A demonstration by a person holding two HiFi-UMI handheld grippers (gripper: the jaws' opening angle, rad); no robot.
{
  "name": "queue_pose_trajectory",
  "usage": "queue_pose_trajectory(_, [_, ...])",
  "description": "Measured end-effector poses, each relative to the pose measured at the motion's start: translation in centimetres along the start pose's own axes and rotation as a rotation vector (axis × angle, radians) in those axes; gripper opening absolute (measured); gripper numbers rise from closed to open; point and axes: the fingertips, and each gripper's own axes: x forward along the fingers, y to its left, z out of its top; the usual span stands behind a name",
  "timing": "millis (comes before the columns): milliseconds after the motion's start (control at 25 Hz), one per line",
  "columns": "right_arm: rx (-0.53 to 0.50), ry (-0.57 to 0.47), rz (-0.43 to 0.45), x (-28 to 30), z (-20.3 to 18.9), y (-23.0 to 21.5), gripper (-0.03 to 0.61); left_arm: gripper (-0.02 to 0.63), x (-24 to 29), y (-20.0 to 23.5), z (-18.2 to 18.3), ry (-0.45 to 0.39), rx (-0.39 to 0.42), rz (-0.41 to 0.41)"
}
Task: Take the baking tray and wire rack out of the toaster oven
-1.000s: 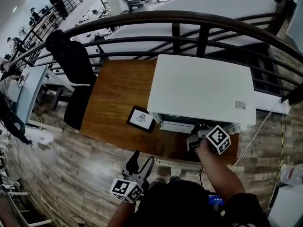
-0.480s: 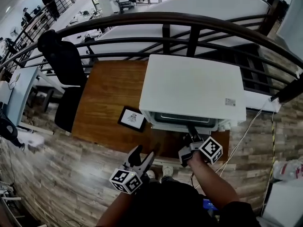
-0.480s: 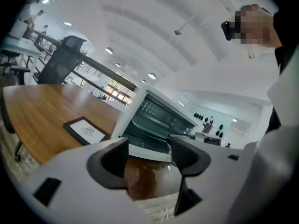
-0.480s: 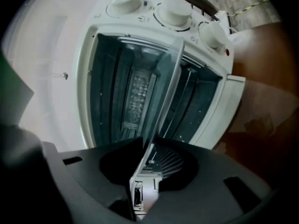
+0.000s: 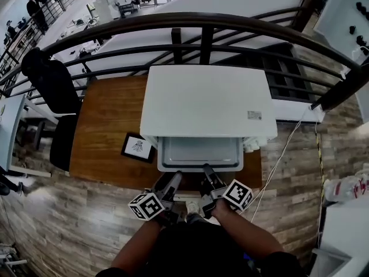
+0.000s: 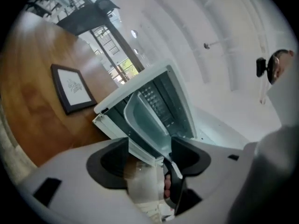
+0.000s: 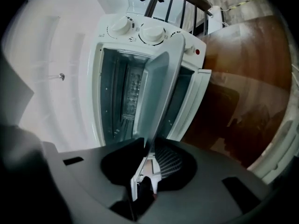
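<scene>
Head view: oven door (image 5: 199, 153) has swung down, right gripper (image 5: 206, 171) tightening on it, left gripper (image 5: 172, 179) gaping.

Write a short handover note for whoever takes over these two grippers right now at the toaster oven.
Left gripper: open, jaws either side of the baking tray's front rim, not gripping.
Right gripper: jaws have just been closing, clamped on that rim.
Tray: partway out of the toaster oven, above the open door.
Wire rack: not clear to see, probably inside.
Done: door open, tray drawn partway.
Left: close the left jaws, carry the tray to the table, then fetch the rack.
</scene>
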Motion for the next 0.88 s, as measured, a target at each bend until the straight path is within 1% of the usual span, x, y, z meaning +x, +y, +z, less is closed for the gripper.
queue_pose_trajectory(80, [0.011, 0.01, -0.005, -0.7, -0.4, -0.3, 0.069, 0.291, 0.7, 0.3, -0.1, -0.029, -0.087, -0.014])
queue_pose_trajectory(200, [0.018, 0.032, -0.015, -1.7, -1.3, -0.9, 0.067, 0.291, 1.6, 0.6, 0.2, -0.084, -0.146, -0.028])
queue_pose_trajectory(280, [0.016, 0.055, -0.021, -2.3, -1.9, -1.2, 0.066, 0.283, 1.8, 1.3, 0.1, -0.101, -0.192, -0.003])
queue_pose_trajectory(320, [0.013, 0.064, -0.02, -2.6, -2.2, -1.2, 0.067, 0.264, 1.9, 1.3, 0.0, -0.118, -0.249, -0.015])
queue_pose_trajectory(360, [0.005, 0.071, -0.016, -2.9, -2.3, -1.2, 0.067, 0.224, 2.2, 0.7, -0.1, -0.141, -0.319, -0.053])
queue_pose_trajectory(400, [-0.005, 0.076, -0.011, -3.1, -2.4, -1.1, 0.071, 0.174, 2.4, 0.3, -0.1, -0.159, -0.365, -0.086])
queue_pose_trajectory(440, [-0.016, 0.081, -0.007, -3.3, -2.4, -1.0, 0.074, 0.1, 2.5, 0.1, -0.1, -0.168, -0.386, -0.106])
queue_pose_trajectory(480, [-0.029, 0.086, -0.006, -3.5, -2.4, -0.9, 0.075, 0.064, 2.5, -0.1, -0.1, -0.174, -0.409, -0.124])
queue_pose_trajectory(560, [-0.054, 0.097, -0.006, -3.9, -2.6, -0.7, 0.081, 0.057, 2.2, -0.5, -0.1, -0.183, -0.456, -0.156])
queue_pose_trajectory(680, [-0.075, 0.118, -0.019, -4.8, -3.3, -1.0, 0.086, 0.047, 1.1, -0.6, -0.7, -0.191, -0.505, -0.172])
queue_pose_trajectory(760, [-0.086, 0.137, -0.038, -5.5, -4.1, -1.4, 0.087, 0.037, 0.1, -0.7, -1.3, -0.192, -0.521, -0.177])
queue_pose_trajectory(880, [-0.105, 0.174, -0.058, -6.6, -5.8, -2.0, 0.094, 0.032, -1.5, -0.7, -2.0, -0.174, -0.524, -0.188])
